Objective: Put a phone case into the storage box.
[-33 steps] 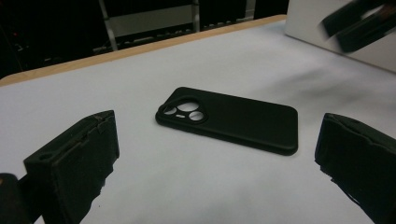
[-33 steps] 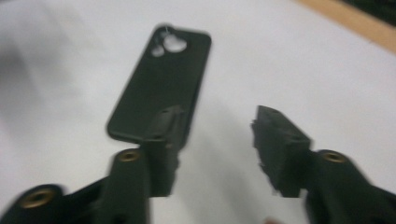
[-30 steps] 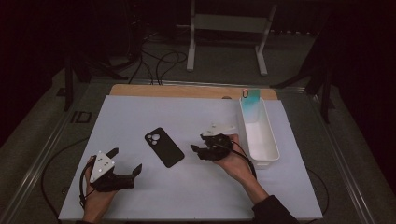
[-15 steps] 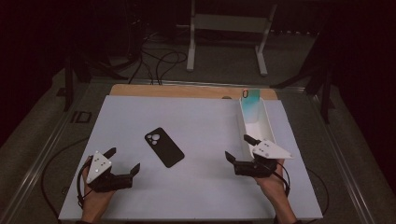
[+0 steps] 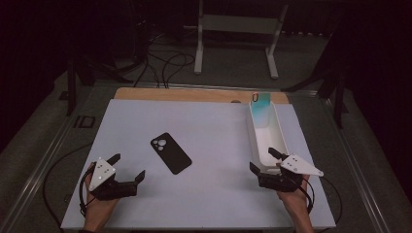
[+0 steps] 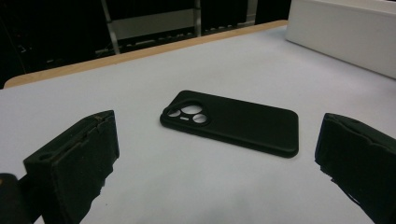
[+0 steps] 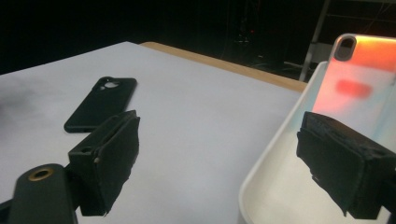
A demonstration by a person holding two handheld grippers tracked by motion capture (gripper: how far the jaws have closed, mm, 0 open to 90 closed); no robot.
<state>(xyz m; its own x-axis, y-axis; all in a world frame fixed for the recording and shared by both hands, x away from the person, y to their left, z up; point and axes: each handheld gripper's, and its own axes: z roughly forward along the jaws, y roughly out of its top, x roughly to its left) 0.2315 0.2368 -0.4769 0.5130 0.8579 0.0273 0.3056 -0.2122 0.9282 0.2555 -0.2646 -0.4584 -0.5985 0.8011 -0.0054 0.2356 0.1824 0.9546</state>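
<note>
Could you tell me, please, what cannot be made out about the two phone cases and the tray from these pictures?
- Black phone case: its inner side is hidden in every view, since it lies face down on the table.
- Iridescent phone case: its lower part is hidden in the right gripper view by the right tongs and the tray wall; too small in the high view.
- Tray's near end: covered in the high view by the right tongs.

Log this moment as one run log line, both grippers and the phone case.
left gripper: open, empty | right gripper: open, empty, at white tray near end | black phone case: flat on table, untouched
</note>
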